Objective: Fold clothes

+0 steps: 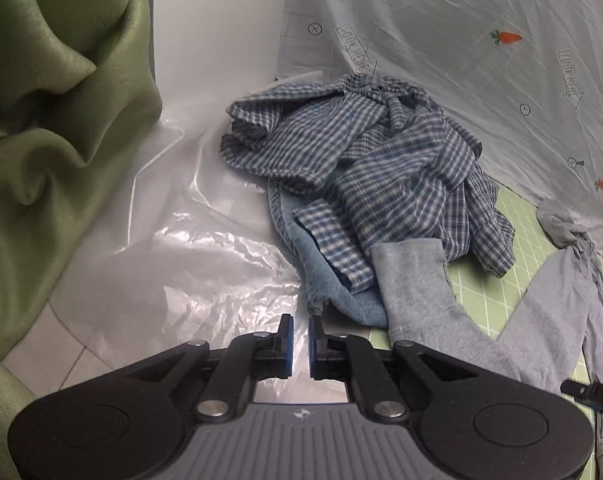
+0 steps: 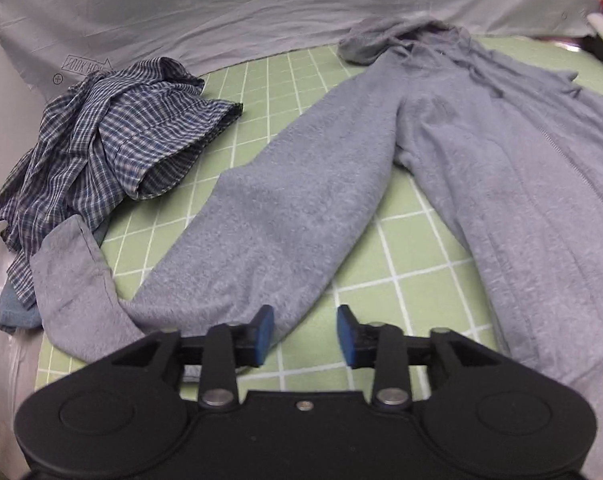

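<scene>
A grey zip hoodie (image 2: 481, 160) lies spread on the green grid mat (image 2: 401, 272), its hood toward the back. One long sleeve (image 2: 281, 220) runs down to the left, its cuff (image 2: 73, 280) turned against a crumpled blue plaid shirt (image 2: 109, 140). My right gripper (image 2: 305, 328) stands open just above the sleeve's lower edge, with nothing between its pads. In the left wrist view the plaid shirt (image 1: 381, 168) lies heaped on a blue cloth (image 1: 341, 292), with the grey cuff (image 1: 417, 292) beside them. My left gripper (image 1: 300, 328) hovers near the blue cloth's corner, its jaws a narrow gap apart and empty.
Crinkled clear plastic (image 1: 205, 256) covers the surface left of the mat. A green curtain (image 1: 53, 120) hangs at the far left. A wrinkled grey sheet (image 1: 441, 40) printed with carrots stands behind the clothes.
</scene>
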Motion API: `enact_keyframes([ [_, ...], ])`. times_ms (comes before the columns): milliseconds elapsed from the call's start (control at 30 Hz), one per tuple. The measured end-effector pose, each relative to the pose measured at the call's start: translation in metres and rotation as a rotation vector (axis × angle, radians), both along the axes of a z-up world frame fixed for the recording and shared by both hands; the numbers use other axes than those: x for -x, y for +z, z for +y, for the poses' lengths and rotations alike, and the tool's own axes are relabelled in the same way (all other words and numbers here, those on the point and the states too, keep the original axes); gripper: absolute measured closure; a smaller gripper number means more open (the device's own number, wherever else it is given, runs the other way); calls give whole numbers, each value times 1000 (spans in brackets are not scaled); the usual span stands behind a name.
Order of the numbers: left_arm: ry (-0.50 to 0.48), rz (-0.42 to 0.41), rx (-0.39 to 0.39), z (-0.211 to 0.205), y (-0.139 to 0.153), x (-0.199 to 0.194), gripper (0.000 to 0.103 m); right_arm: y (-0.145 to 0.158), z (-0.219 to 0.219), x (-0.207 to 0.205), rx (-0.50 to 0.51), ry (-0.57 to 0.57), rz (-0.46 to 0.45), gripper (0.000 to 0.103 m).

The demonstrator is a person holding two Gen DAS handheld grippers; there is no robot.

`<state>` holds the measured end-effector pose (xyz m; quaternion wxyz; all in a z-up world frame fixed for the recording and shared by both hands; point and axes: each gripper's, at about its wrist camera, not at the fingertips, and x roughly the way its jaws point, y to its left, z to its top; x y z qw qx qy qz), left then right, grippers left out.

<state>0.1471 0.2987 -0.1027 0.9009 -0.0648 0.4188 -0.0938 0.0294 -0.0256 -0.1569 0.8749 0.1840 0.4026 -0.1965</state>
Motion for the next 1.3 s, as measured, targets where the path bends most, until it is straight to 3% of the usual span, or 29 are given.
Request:
enact_keyframes([
  [67,6,26,-2,-4,-3,-2,73,8,9,-9,27,40,-26,58],
  [200,31,73,-36,-11,-8,-3,34,19,28,-40,-1,154,-92,50],
  [267,33,91,-51,-14,-11,-3,29,19,39,-59,-56,218,-123,47],
  [433,35,126,-85,-16,-14,-3,25,4,73,-104,-135,336,-112,47],
  [633,38,145,-99,-12,-17,-4,23,-7,103,-128,-94,372,-57,50],
  [700,46,150,-104,-9,-18,-5,22,-9,108,-127,-82,386,-49,59],
  [733,50,151,-103,-8,-18,-6,22,-9,110,-127,-77,394,-45,67],
  [767,53,152,-102,-7,-18,-6,22,-10,112,-126,-72,401,-42,84],
  [800,55,153,-101,-6,-18,-7,22,-10,113,-125,-62,401,-39,92],
  [833,58,154,-100,-5,-18,-8,22,-9,113,-123,-51,399,-37,94],
  [1033,59,158,-91,-6,-19,-8,22,17,117,-96,-71,367,-139,96],
  [1133,53,164,-80,-9,-20,-7,22,29,132,-79,-85,413,-179,96],
  [1300,48,165,-70,-13,-20,-7,22,17,158,-64,-111,513,-129,96],
])
